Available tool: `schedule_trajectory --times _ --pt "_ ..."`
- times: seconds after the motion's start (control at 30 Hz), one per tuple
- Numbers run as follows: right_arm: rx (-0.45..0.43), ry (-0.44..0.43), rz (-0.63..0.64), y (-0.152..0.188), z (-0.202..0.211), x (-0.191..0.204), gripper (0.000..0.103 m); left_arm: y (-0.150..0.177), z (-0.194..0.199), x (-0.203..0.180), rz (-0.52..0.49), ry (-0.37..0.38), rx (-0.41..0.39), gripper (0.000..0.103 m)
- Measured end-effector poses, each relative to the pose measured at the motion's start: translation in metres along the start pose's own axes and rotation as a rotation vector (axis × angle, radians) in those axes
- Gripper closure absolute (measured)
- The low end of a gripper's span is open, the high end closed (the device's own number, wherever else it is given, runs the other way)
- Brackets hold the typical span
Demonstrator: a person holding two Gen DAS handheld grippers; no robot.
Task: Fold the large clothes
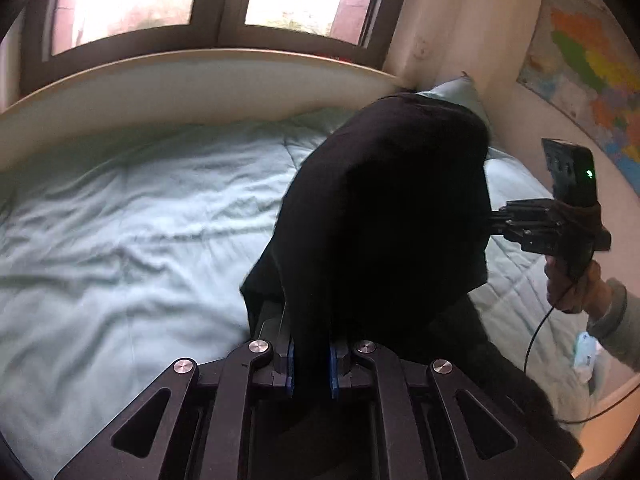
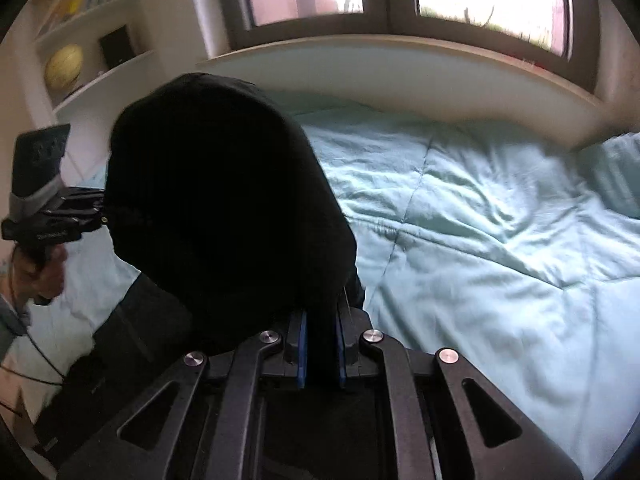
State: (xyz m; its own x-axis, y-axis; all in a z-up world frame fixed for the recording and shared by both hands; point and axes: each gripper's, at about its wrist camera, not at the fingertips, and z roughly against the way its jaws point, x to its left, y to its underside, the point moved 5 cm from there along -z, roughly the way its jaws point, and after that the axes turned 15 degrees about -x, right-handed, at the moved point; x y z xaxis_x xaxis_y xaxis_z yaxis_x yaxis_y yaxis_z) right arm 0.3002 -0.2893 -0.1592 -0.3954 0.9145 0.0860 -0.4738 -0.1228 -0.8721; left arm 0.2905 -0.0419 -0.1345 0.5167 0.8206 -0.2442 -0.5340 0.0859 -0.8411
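A large black garment (image 1: 384, 208) hangs in the air above the bed, stretched between both grippers. My left gripper (image 1: 311, 354) is shut on one edge of it, the cloth pinched between the blue pads. My right gripper (image 2: 322, 354) is shut on the other edge of the garment (image 2: 216, 200). The right gripper also shows in the left wrist view (image 1: 496, 222), its fingertips buried in the cloth. The left gripper shows in the right wrist view (image 2: 98, 210) in the same way. The lower part of the garment trails down toward me.
A bed with a pale green quilt (image 1: 120, 220) fills the space below. A curved headboard ledge (image 1: 180, 76) and a window lie beyond it. A pillow (image 2: 616, 168) lies at the right. A wall map (image 1: 592, 80) and shelves (image 2: 88, 40) flank the bed.
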Motion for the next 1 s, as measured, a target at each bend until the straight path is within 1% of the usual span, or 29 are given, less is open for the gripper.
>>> schedule_trajectory --times 0.07,0.1,0.13,0.2,0.23,0.27,0.3,0.33,0.37,0.4,0.43,0.47,0.5,0.53,0.57,0.6,0.67,0.7,0.73,0.77,0.8,0.83,0.87,0.9,0.93,0.97,1.0 --pt "-0.004 0.040 0.035 0.017 0.035 0.025 0.089 0.018 0.029 -0.020 0.028 0.000 -0.006 0.091" --pt "0.006 0.057 0.052 0.029 0.050 0.037 0.089 0.035 0.044 -0.033 0.022 -0.011 0.008 0.091" --pt "0.016 0.060 0.055 0.038 0.061 0.042 0.089 0.051 0.054 -0.041 0.025 -0.027 0.027 0.088" --pt "0.070 0.072 0.064 0.065 0.077 0.059 0.089 0.101 0.067 -0.048 0.094 -0.055 0.099 0.086" --pt "0.102 0.069 0.056 0.081 0.081 0.066 0.088 0.124 0.065 -0.046 0.102 -0.089 0.144 0.084" --pt "0.148 0.066 0.035 0.100 0.080 0.071 0.088 0.156 0.061 -0.039 0.116 -0.142 0.208 0.084" --pt "0.206 0.077 0.032 0.124 0.074 0.077 0.088 0.183 0.056 -0.031 0.144 -0.166 0.254 0.084" --pt "0.238 0.087 0.038 0.138 0.069 0.078 0.087 0.203 0.052 -0.023 0.177 -0.183 0.300 0.084" --pt "0.304 0.120 0.035 0.160 0.061 0.078 0.086 0.224 0.049 -0.014 0.226 -0.200 0.359 0.087" --pt "0.357 0.132 0.005 0.174 0.057 0.076 0.086 0.234 0.049 -0.007 0.258 -0.212 0.391 0.087" --pt "0.390 0.123 -0.039 0.183 0.056 0.073 0.086 0.236 0.057 0.000 0.295 -0.208 0.390 0.087" --pt "0.399 0.121 -0.084 0.185 0.061 0.068 0.086 0.228 0.068 0.005 0.314 -0.205 0.362 0.087" --pt "0.394 0.138 -0.108 0.181 0.069 0.063 0.084 0.220 0.075 0.008 0.315 -0.207 0.346 0.087" --pt "0.387 0.152 -0.114 0.176 0.074 0.059 0.073 0.205 0.086 0.014 0.308 -0.213 0.316 0.087" --pt "0.366 0.177 -0.124 0.165 0.083 0.053 0.068 0.192 0.093 0.018 0.304 -0.217 0.295 0.087" --pt "0.341 0.193 -0.133 0.154 0.091 0.048 0.059 0.171 0.100 0.023 0.297 -0.215 0.261 0.087" --pt "0.264 0.201 -0.175 0.120 0.102 0.037 0.058 0.126 0.104 0.023 0.250 -0.202 0.194 0.087" --pt "0.224 0.198 -0.203 0.099 0.103 0.033 0.057 0.106 0.104 0.017 0.227 -0.180 0.158 0.087" --pt "0.203 0.193 -0.215 0.088 0.101 0.033 0.057 0.088 0.101 0.011 0.224 -0.144 0.127 0.087" --pt "0.164 0.176 -0.235 0.069 0.098 0.036 0.057 0.067 0.094 0.002 0.245 -0.081 0.090 0.087" --pt "0.140 0.163 -0.254 0.057 0.093 0.040 0.055 0.055 0.083 -0.001 0.279 -0.025 0.068 0.087" --pt "0.127 0.147 -0.289 0.047 0.084 0.043 0.047 0.045 0.073 -0.007 0.311 0.024 0.058 0.086" --pt "0.147 0.127 -0.340 0.044 0.067 0.050 0.044 0.040 0.062 -0.013 0.335 0.063 0.061 0.086" --pt "0.171 0.117 -0.369 0.046 0.055 0.058 0.043 0.037 0.042 -0.018 0.367 0.104 0.084 0.086" --pt "0.221 0.093 -0.405 0.059 0.037 0.068 0.043 0.041 0.031 -0.019 0.384 0.108 0.108 0.086" --pt "0.266 0.077 -0.412 0.072 0.027 0.077 0.043 0.051 0.021 -0.019 0.404 0.112 0.139 0.086" --pt "0.313 0.074 -0.408 0.089 0.021 0.085 0.044 0.065 0.010 -0.018 0.438 0.134 0.189 0.086"
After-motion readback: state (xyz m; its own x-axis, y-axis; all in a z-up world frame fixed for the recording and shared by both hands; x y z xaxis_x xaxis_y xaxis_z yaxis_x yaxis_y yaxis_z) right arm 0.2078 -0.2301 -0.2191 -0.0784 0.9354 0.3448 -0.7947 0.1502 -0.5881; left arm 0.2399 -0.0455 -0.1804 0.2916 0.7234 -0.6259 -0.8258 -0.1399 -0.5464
